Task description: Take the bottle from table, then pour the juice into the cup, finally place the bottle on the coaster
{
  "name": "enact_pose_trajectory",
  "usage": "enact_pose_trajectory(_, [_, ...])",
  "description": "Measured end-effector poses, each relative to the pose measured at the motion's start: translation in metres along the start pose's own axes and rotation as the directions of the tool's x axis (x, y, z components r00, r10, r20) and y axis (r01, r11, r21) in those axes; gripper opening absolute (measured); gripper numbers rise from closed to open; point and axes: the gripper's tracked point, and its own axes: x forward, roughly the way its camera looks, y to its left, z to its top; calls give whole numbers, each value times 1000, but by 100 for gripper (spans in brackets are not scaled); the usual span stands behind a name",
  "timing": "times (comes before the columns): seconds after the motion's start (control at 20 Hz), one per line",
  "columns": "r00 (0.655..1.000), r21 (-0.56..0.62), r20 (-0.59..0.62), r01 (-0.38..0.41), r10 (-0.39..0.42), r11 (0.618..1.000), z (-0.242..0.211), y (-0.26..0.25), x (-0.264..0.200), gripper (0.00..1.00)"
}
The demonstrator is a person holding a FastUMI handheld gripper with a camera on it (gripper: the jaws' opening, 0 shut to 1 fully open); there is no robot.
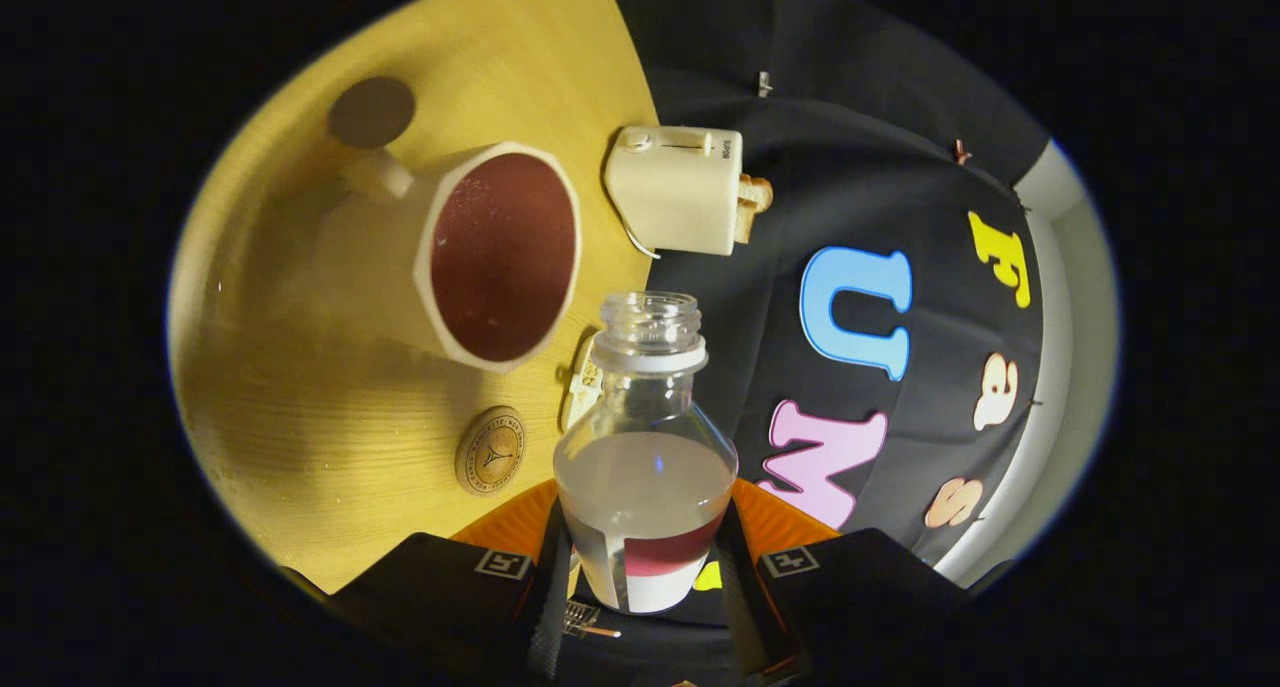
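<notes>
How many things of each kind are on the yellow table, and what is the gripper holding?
Cups: 1, the cup, dark red inside
Coasters: 2, the dark coaster beyond the cup, the wooden coaster nearer the fingers
Toasters: 1, the toaster with bread in it
Bottles: 1, the bottle, clear, open-topped, held off the table by the hand-held gripper
Total: 5

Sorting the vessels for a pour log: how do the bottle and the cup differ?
The bottle is clear glass with a narrow threaded neck; the cup is opaque, cream outside, dark red inside, with a wide faceted mouth. The bottle is clamped between the gripper's jaws; the cup sits on the table, beyond them. The bottle holds liquid; the cup looks empty. Both are uncapped.
</notes>
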Motion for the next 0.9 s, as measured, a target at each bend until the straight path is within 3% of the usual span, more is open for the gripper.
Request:
enact_pose_trajectory(0.6, [998,-237,47,55,-45,970,11,-4,9,68])
enact_pose_trajectory(0.9, [997,-279,60,67,-52,958,12,-6,8,68])
